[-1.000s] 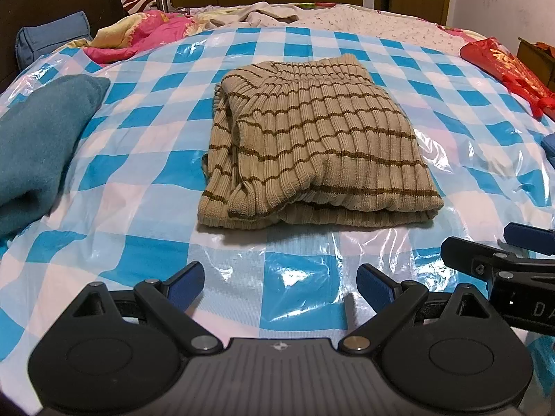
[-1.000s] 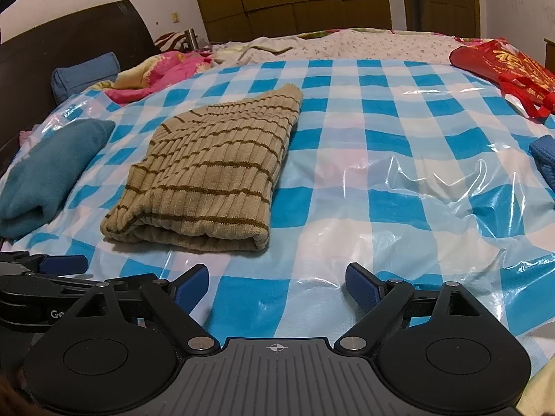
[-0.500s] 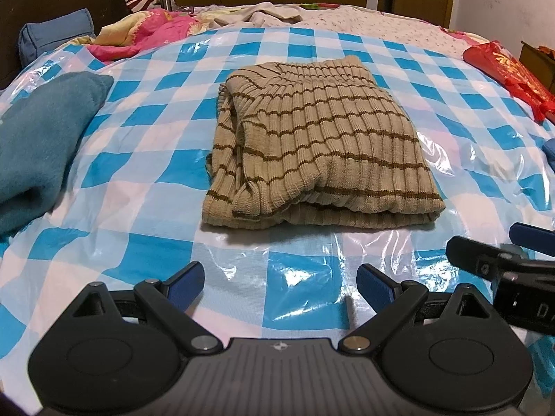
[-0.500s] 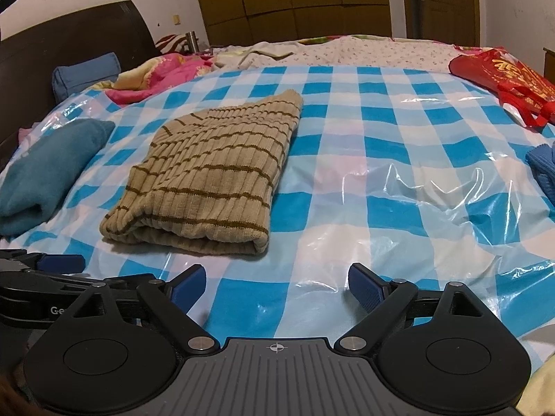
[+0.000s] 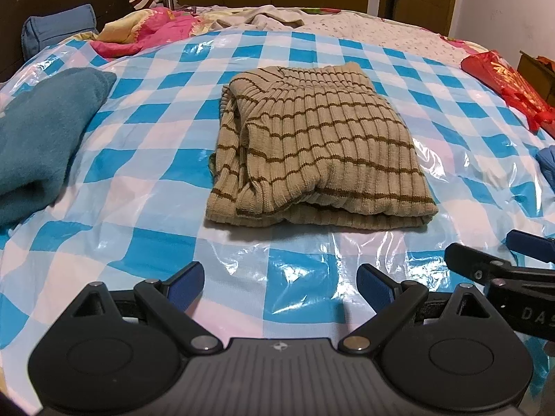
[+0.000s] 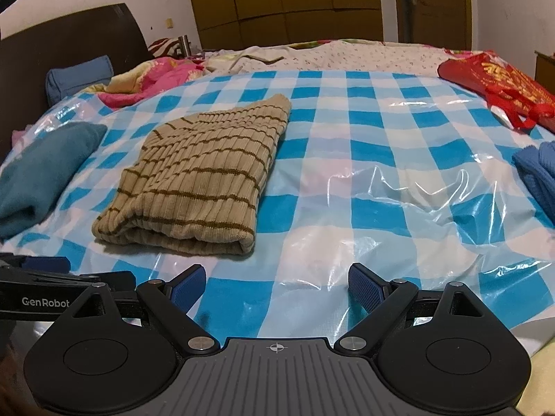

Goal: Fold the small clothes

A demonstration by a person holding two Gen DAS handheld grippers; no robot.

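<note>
A beige ribbed sweater with brown stripes (image 5: 312,145) lies folded into a rectangle on the blue-and-white checked plastic sheet (image 5: 145,187); it also shows in the right wrist view (image 6: 197,180). My left gripper (image 5: 280,282) is open and empty, a short way in front of the sweater's near edge. My right gripper (image 6: 275,282) is open and empty, in front of and to the right of the sweater. The right gripper's fingers (image 5: 485,263) show at the left view's right edge.
A folded teal garment (image 5: 38,138) lies to the left of the sweater. A blue knit garment (image 6: 541,170) lies at the right edge. A red bag (image 6: 499,83) sits far right. Pink bedding (image 5: 152,31) and a blue pillow (image 5: 57,27) lie at the back.
Both grippers have tilted and drawn back slightly, so the sweater sits a little farther off in view. The sweater has not moved. Both stay open.
</note>
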